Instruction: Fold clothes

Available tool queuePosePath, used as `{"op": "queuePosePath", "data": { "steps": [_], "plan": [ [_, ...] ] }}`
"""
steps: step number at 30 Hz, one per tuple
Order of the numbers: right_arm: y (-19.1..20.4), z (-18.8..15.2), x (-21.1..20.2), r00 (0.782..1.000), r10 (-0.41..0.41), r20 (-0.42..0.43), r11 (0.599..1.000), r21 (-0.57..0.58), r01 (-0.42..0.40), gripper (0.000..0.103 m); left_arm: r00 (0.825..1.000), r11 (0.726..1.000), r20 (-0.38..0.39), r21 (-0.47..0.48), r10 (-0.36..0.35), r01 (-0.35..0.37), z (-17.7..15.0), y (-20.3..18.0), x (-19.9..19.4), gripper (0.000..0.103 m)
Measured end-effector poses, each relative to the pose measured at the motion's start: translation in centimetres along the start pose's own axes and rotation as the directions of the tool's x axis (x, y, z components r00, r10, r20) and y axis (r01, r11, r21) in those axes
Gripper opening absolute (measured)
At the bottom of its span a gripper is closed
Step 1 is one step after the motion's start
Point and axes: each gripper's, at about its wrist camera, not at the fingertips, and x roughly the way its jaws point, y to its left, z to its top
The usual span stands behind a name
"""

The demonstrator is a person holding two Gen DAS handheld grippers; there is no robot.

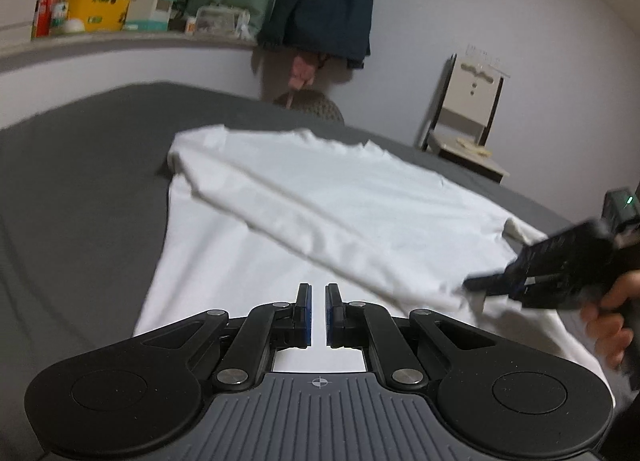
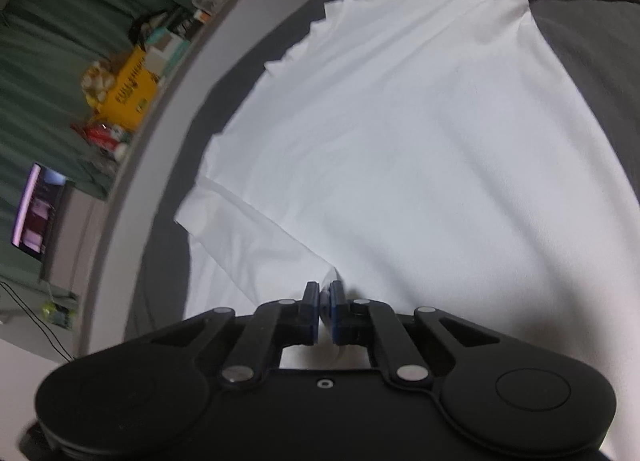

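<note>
Right gripper [image 2: 325, 303] pinching white cotton T-shirt [image 2: 400, 141] hem – I see left gripper [image 1: 318, 311] closed, empty | shirt's length runs far-left.

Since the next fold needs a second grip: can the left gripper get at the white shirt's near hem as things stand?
Probably yes. The left gripper hangs shut and empty over the white shirt, with only flat cloth ahead. The right gripper, pinching a fold, sits off to the side.

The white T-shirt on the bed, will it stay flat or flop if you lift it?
The thin white cotton T-shirt would probably flop: it already creases where the right gripper pinches it. It looks light, and may drag along the grey bedsheet.
</note>
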Motion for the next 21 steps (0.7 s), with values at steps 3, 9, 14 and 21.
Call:
{"op": "queuePosePath", "data": {
  "steps": [3, 9, 14, 21],
  "plan": [
    [-0.2, 0.0, -0.6, 1.0, 0.017, 0.017, 1.0, 0.016, -0.018, 0.006, 1.0, 1.0, -0.021, -0.011, 0.016, -0.017, -0.5, 0.5, 0.8, 0.004],
    [-0.7, 0.1, -1.5, 0.999, 0.023, 0.049, 0.998, 0.049, -0.026, 0.006, 1.0, 0.997, -0.013, -0.067, 0.026, -0.027, -0.6, 1.7, 1.9, 0.004],
    [-1.1, 0.3, -1.4, 0.998, 0.011, 0.058, 0.998, 0.065, -0.015, 0.006, 1.0, 0.999, -0.023, -0.045, 0.021, -0.022, -0.9, 1.5, 2.3, 0.004],
    [-1.6, 0.4, -1.8, 0.997, 0.034, 0.073, 0.995, 0.095, -0.041, 0.005, 0.999, 0.999, -0.028, 0.012, 0.042, -0.042, -1.0, 0.6, 2.3, 0.004]
  ]
}}
